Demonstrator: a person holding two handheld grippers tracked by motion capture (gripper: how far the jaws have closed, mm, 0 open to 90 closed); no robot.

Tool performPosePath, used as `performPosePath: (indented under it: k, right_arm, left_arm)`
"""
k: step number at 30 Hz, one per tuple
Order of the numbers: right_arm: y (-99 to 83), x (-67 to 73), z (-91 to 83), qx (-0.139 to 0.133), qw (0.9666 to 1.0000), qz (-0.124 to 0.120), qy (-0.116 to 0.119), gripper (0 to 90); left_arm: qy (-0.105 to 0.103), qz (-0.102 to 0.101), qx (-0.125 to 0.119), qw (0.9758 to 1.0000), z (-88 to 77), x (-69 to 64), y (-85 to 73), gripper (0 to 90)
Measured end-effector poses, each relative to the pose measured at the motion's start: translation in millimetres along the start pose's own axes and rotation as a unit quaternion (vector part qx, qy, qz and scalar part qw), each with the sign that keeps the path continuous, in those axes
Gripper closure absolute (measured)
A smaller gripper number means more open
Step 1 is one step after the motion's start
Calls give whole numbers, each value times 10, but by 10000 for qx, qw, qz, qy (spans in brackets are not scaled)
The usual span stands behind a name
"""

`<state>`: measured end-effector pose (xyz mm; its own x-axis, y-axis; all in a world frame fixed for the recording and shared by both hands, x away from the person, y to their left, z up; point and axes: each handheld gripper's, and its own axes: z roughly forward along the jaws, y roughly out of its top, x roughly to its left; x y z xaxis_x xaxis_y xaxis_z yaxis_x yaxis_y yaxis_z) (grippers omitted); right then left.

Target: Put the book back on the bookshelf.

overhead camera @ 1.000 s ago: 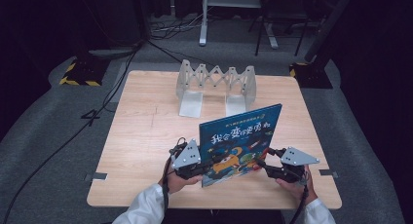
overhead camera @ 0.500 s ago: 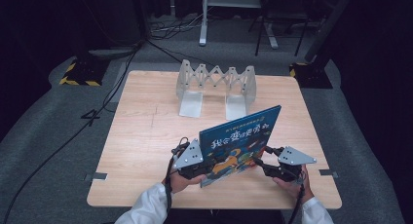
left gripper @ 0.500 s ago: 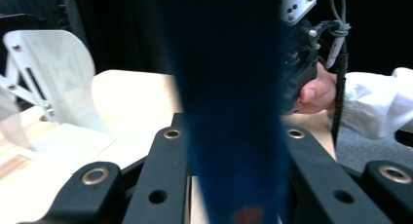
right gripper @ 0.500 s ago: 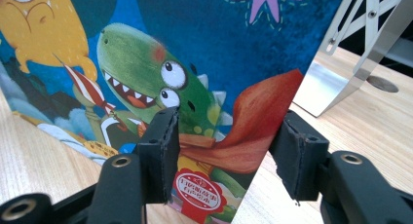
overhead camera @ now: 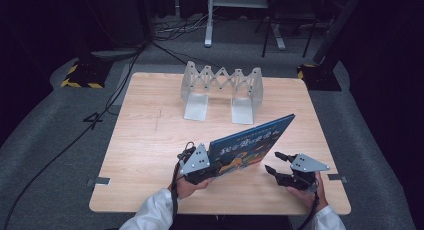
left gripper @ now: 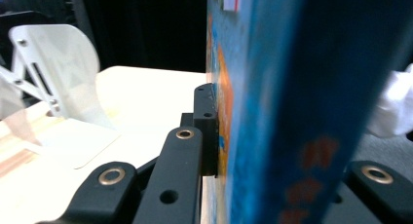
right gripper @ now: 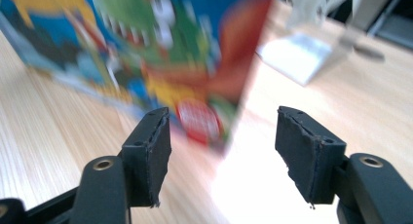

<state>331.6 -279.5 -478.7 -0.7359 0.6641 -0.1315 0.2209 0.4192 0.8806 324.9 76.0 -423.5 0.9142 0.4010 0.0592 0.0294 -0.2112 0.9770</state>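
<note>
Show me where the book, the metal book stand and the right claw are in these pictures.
book (overhead camera: 250,142): high view, on its blue front cover.
metal book stand (overhead camera: 196,106): high view, on its left foot plate.
right claw (overhead camera: 272,162): high view, between its two open tips.

White sleeves (overhead camera: 156,210); black grippers, grey three-cornered top plates (overhead camera: 196,160), brass-ringed screws (left gripper: 111,176), trailing black cables.

One blue picture book with a colourful cartoon cover (overhead camera: 250,146) stood at the table's five o'clock. One grey metal accordion-style book rack (overhead camera: 222,92) sat at twelve o'clock, and two black two-jaw grippers were present.
</note>
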Motion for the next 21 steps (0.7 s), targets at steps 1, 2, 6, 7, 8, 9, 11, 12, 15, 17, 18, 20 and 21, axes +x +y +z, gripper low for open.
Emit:
performPosePath:
  k: [1, 2, 6, 7, 8, 9, 11, 12, 15, 17, 18, 20, 21]
  right_arm:
    - [-39, -26, -23, 79, 10000, 41, -1, 377]
    - [-75, -54, -44, 111, 9999, 112, -3, 377]
    - [-166, -160, -107, 149, 9990, 419, 61, 378]
    - [-180, -182, -116, 193, 9989, 420, 35, 377]
    - [-186, -192, -119, 176, 9989, 439, 19, 377]
    - [-190, -210, -123, 163, 9986, 501, 38, 378]
    - [-197, -214, -121, 69, 9985, 546, -1, 378]
    - [-200, -210, -116, 28, 9984, 568, -29, 381]
    - [-200, -191, -91, 52, 9986, 531, -2, 381]
    - [-205, -177, -76, 98, 9988, 484, 26, 381]
    - [-212, -172, -62, 125, 9989, 456, 14, 381]
    - [-216, -170, -56, 140, 9987, 484, 24, 381]
    - [-216, -170, -55, 137, 9987, 484, 31, 381]
  left_arm:
    - [48, 8, -5, 10000, -13, 17, 7, 827]
    - [86, -28, 3, 10000, -22, 26, 16, 828]
    - [378, -6, 5, 9993, -75, 91, 58, 828]
    - [474, 40, -2, 9989, -89, 104, 66, 828]
    - [568, 21, 43, 9984, -109, 120, 84, 828]
    - [606, 54, 31, 9981, -124, 131, 90, 828]
    - [731, 156, 103, 9972, -159, 138, 122, 828]
    - [773, 181, 96, 9968, -173, 144, 129, 828]
    - [994, 264, 167, 9946, -219, 166, 159, 829]
    - [1113, 268, 202, 9932, -254, 195, 180, 829]
    - [1160, 289, 213, 9926, -264, 204, 188, 829]
    - [1255, 333, 272, 9912, -284, 227, 205, 829]
    - [1319, 363, 322, 9901, -292, 241, 216, 829]
